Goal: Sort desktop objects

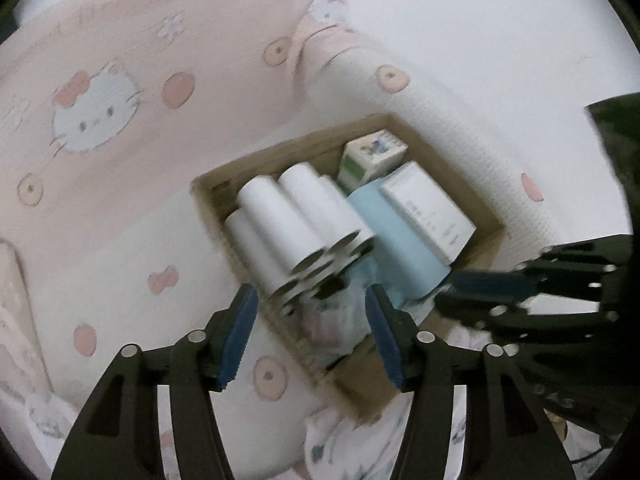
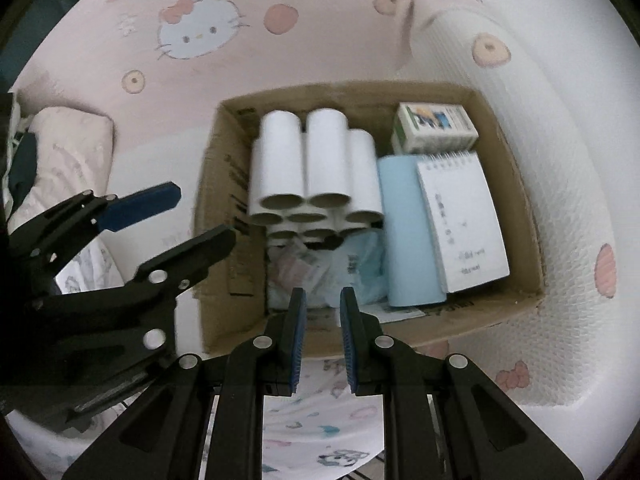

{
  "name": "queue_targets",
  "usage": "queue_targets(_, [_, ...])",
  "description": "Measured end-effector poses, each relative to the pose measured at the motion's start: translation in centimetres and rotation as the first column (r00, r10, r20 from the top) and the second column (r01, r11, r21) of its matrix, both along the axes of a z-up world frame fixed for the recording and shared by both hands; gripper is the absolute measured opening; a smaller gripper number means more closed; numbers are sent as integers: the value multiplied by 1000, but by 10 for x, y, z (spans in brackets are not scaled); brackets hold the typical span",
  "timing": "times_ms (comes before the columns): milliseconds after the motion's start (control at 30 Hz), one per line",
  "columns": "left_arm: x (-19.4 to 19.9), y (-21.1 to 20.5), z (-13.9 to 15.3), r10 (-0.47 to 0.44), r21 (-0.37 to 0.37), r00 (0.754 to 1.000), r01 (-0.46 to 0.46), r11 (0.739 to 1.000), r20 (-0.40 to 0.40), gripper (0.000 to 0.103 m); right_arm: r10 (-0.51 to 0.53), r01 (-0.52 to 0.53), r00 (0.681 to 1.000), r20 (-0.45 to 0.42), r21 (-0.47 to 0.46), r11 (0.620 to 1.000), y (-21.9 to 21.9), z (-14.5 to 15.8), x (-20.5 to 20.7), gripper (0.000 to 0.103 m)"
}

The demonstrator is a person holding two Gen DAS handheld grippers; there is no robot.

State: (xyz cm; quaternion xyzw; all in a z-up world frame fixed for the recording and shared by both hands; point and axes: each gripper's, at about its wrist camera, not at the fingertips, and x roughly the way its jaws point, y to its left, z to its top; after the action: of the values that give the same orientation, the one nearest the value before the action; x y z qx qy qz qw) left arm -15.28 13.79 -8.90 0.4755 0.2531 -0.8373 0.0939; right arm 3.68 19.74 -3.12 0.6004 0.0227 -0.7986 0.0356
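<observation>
one cardboard box holds a stack of eight or so white tubes, with one blue roll, one notepad and one small carton beside them. left gripper is spread wide and empty; right gripper is pinched narrow, holding nothing.

Left wrist fisheye sits behind its gripper, looks steeply down, sees the open brown cardboard box skewed on the diagonal, close below. Right wrist fisheye also looks steeply down, box squarer, near, filling centre. Both share the box, stacked white paper tubes, pink cat-print cloth. Each view catches the other gripper at its edge.
</observation>
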Motion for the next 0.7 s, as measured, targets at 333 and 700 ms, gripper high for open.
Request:
queue_targets(333, [34, 2, 4, -9, -55, 994, 15, 998, 105, 74, -64, 78, 994, -91, 163, 984, -46, 29, 32, 14])
queue_targets(700, [79, -12, 41, 0, -40, 996, 3, 999, 87, 75, -70, 111, 985, -156, 270, 956, -84, 56, 62, 14])
